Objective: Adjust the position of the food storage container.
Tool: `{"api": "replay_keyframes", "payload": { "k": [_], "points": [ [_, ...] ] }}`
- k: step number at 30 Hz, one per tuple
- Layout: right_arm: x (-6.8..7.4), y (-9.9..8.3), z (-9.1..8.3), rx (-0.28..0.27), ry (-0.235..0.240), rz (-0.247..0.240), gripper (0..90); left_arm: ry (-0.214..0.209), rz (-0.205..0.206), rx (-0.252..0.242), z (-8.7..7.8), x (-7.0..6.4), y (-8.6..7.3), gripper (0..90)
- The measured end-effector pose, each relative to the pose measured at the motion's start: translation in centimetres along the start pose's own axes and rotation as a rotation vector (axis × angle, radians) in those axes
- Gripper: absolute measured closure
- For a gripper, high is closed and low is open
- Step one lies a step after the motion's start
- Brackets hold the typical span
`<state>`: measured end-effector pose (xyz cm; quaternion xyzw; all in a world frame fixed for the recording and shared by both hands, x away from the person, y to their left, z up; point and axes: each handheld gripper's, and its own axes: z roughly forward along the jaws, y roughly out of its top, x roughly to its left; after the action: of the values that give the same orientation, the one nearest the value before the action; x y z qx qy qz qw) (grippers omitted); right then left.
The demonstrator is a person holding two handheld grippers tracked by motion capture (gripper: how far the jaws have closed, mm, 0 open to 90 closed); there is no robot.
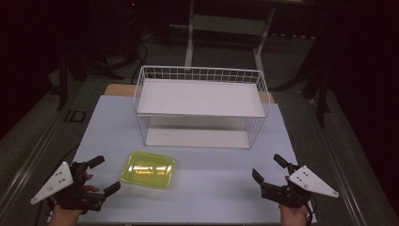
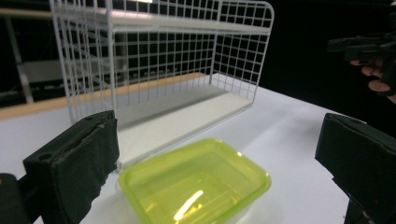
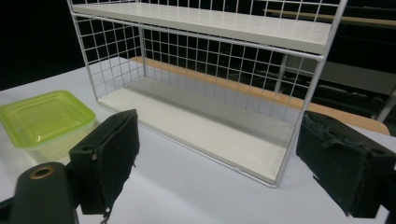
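The left gripper (image 1: 100,175) rests low at the near left of the table (image 1: 221,183), its jaws spread wide and holding nothing. Just ahead of it and slightly to its right sits the yellow-green plastic container (image 1: 148,170), lid on, flat on the tabletop, near the jaw tips but not touching them. In the left gripper view the container (image 2: 196,184) lies squarely between the two black jaws and a little beyond them, one corner turned toward the camera, so its long axis runs at a slant across the gap rather than straight along it. The gap looks wide enough to take the container on its shorter side, I judge.

The right gripper (image 1: 267,168) sits at the near right of the table, well apart from the container, jaws likewise spread and empty. In its own view the container (image 3: 39,119) shows far off to the left. So the left hand is clearly the nearer one for a pick.

Beyond both grippers, farther across the table, stands the white wire shelf rack (image 1: 200,110), two tiers, both boards bare; its open front faces the grippers, and the container lies just in front of its left end.
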<state>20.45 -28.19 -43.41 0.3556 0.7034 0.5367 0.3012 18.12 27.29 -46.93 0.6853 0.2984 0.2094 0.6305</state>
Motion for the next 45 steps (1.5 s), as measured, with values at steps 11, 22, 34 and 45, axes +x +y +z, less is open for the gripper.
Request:
{"api": "replay_keyframes", "payload": {
  "k": [11, 22, 34, 45],
  "points": [
    [0.1, 1.0, 0.1, -0.023, 0.023, 0.004, 13.0, -0.007, 0.0, 0.109, 0.0, 0.8, 2.1, 0.3],
    [-0.3, 1.0, 0.6, -0.003, 0.057, 0.038, 13.6, 0.065, 0.032, 0.209, 1.1, 3.6, 0.8, 19.4],
    [0.0, 0.8, 1.0, 0.011, 0.073, 0.028, 13.7, 0.063, 0.041, 0.434, 2.9, 6.4, -1.9, 79.3],
    [0.1, 0.6, 1.1, 0.018, 0.09, 0.031, 13.7, 0.047, 0.076, 0.634, 4.4, 7.1, -4.7, 90.0]
  ]
}}
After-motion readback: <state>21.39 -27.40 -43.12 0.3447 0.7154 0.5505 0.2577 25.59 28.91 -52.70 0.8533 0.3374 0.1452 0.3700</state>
